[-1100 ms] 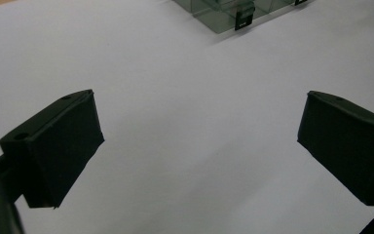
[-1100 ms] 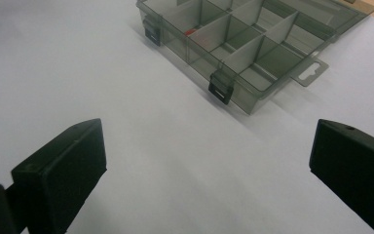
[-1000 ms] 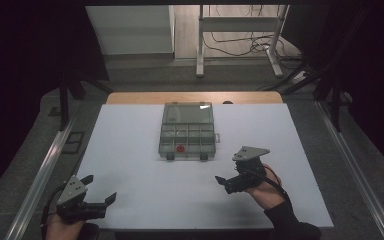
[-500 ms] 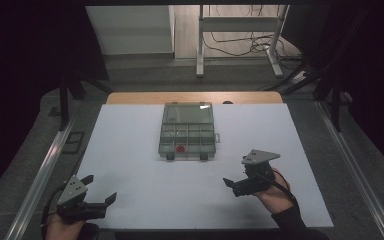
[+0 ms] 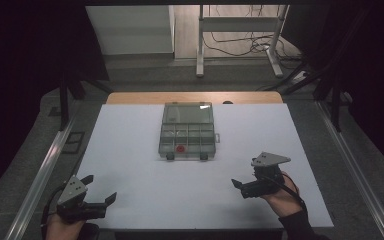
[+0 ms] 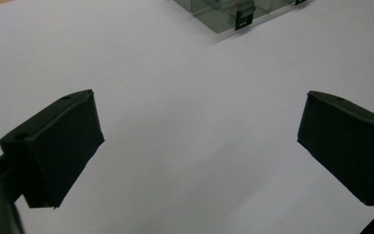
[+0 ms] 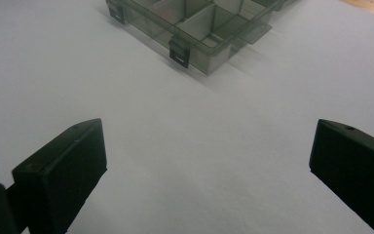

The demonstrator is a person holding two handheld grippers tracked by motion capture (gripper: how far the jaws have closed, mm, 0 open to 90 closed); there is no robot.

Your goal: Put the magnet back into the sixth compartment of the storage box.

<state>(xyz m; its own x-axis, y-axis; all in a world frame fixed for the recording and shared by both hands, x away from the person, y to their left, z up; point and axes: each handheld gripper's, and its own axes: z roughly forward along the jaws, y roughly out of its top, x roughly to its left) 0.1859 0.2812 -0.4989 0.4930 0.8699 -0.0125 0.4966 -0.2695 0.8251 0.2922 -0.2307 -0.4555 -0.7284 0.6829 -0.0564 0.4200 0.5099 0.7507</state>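
The left tongs (image 5: 101,192) sit at the near left corner of the white counter (image 5: 130,150), jaws spread wide and empty, aimed up toward the middle. In the left gripper view only bare counter lies between the jaws, with a corner of the box and one black latch (image 6: 244,18) at the top edge.

The clear compartment box (image 5: 187,131) rests at the centre, toward the far side, well apart from both tongs; its two latches face the person, and a small red piece (image 5: 180,148) lies in a near compartment. Whether the lid is clipped shut cannot be told.

The right tongs (image 5: 235,183) hover at the near right, jaws likewise wide and holding nothing, pointing left.

This looks like the approach stage, nothing yet grasped. The next move likely calls for both tongs to travel forward to the latches. Open counter lies all around the box, so the path is free; the near edge is just beside both hands.
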